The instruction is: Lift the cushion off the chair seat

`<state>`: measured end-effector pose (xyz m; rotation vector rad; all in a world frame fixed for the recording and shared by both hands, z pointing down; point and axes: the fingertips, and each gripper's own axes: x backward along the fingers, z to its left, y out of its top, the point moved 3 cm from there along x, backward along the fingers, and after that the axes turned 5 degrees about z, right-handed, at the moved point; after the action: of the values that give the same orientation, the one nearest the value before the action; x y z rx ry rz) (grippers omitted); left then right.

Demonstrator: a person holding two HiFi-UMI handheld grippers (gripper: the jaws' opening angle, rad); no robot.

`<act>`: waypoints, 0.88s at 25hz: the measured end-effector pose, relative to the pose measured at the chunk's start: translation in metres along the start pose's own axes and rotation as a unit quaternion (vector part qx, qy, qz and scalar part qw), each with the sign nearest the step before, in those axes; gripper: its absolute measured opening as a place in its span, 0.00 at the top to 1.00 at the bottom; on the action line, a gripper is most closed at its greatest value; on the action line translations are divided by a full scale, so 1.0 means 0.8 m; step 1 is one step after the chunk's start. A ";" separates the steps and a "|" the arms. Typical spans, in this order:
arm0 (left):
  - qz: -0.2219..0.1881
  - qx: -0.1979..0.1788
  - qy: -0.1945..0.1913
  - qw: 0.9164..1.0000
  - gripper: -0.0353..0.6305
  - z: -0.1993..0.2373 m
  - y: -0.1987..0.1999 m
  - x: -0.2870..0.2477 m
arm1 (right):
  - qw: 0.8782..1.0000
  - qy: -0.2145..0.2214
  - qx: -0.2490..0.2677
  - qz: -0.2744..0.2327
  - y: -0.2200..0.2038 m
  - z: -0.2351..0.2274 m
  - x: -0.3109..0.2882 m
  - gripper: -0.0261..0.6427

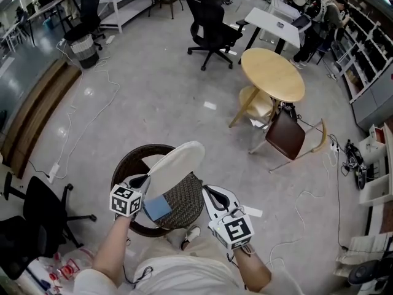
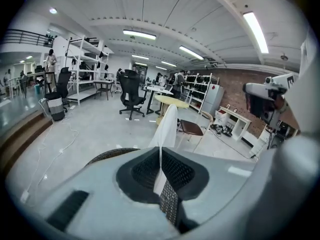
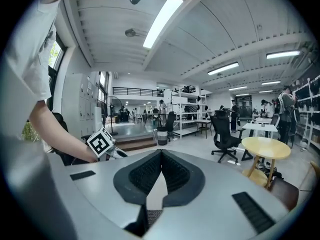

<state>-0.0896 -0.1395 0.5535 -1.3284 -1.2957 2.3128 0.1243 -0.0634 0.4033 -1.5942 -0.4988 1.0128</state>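
Looking down in the head view, we see the cushion [image 1: 178,160] tilted up over the round wicker chair [image 1: 124,166], its cream face and woven underside both showing. The left gripper [image 1: 140,182] and right gripper [image 1: 210,194] are at its near edge. In the left gripper view, the jaws are pressed together on the cushion's thin edge, which rises between the pads. In the right gripper view, the jaws likewise pinch cream fabric. We judge the lift to be under way; whether the far edge touches the chair we cannot tell. The next move calls for raising both hands evenly, with a firm grip, until the cushion clears the seat.
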 end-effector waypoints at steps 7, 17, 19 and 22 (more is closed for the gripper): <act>-0.093 0.013 0.020 0.995 0.91 0.008 0.072 0.054 | 1.000 -0.012 -0.017 -0.023 0.029 -0.030 0.005 0.96; -0.205 0.024 0.015 0.978 0.91 0.021 0.159 0.156 | 0.996 -0.026 -0.056 -0.061 0.071 -0.050 0.021 0.96; -0.230 0.023 0.017 0.973 0.91 0.023 0.177 0.181 | 0.995 -0.032 -0.057 -0.070 0.079 -0.054 0.029 0.96; -0.268 0.017 0.026 0.963 0.91 0.028 0.202 0.216 | 0.993 -0.046 -0.066 -0.091 0.095 -0.066 0.038 0.96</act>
<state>-0.1675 -0.1595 0.3299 -0.8760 -1.3793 1.9007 0.1691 -0.0922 0.3213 -1.5898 -0.7739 0.9343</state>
